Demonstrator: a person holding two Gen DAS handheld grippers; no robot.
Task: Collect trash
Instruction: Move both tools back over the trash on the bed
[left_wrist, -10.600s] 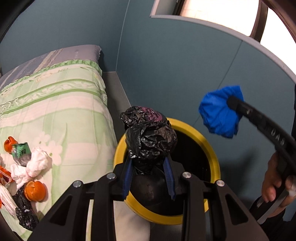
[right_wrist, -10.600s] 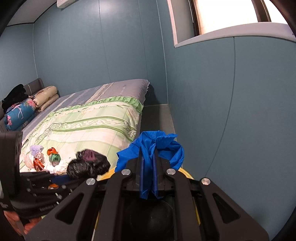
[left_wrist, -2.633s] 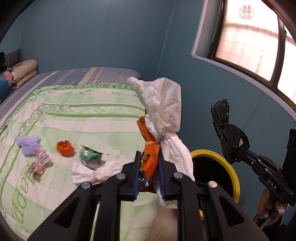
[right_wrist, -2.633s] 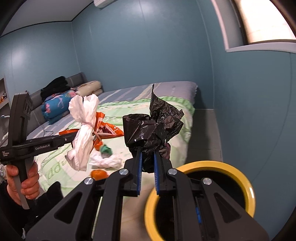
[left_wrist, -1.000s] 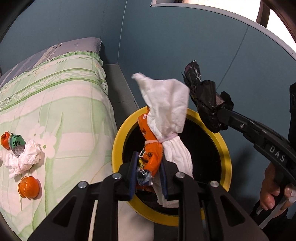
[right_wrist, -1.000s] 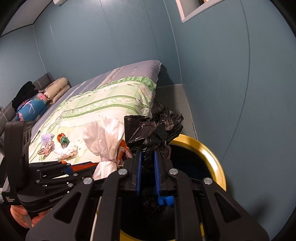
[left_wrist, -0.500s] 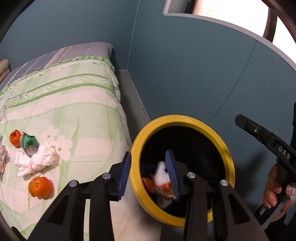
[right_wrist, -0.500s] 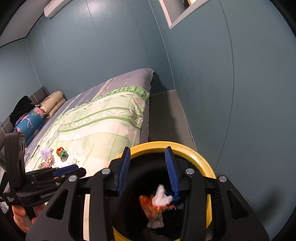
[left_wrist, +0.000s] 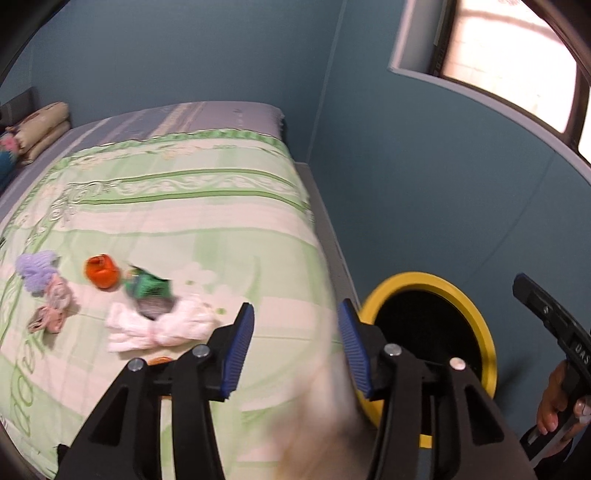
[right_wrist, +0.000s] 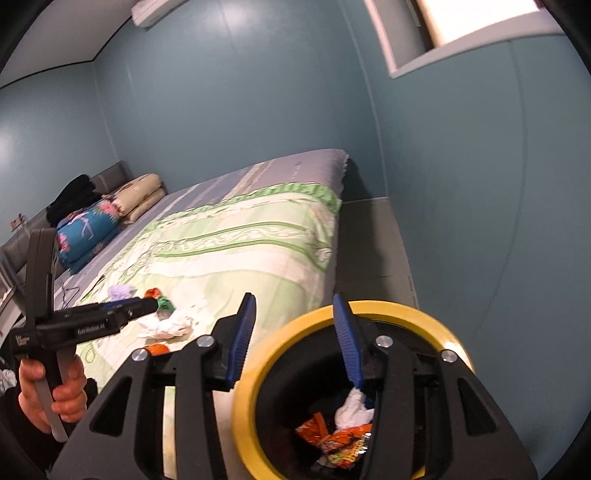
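Note:
A black bin with a yellow rim (left_wrist: 484, 332) (right_wrist: 291, 325) stands on the floor beside the bed. Inside it lie an orange snack wrapper (right_wrist: 343, 441) and a white tissue wad (right_wrist: 352, 410). My left gripper (left_wrist: 297, 339) is open and empty above the bed's edge, left of the bin. My right gripper (right_wrist: 295, 328) is open and empty over the bin's rim. On the green quilt lie an orange ball (left_wrist: 102, 272), a green wrapper (left_wrist: 147, 286), white tissue (left_wrist: 162, 328), a purple wad (left_wrist: 37, 267) and a pinkish scrap (left_wrist: 51, 308).
The bed with the green quilt (left_wrist: 177, 206) fills the left. Pillows and folded bedding (right_wrist: 110, 210) lie at its head. A blue wall (left_wrist: 424, 184) with a window stands close behind the bin. A narrow strip of grey floor (right_wrist: 369, 236) runs between bed and wall.
Both grippers have swung away from the bin toward the bed, and stay open. The white-and-orange bundle and the black bag dropped into the bin a moment earlier.

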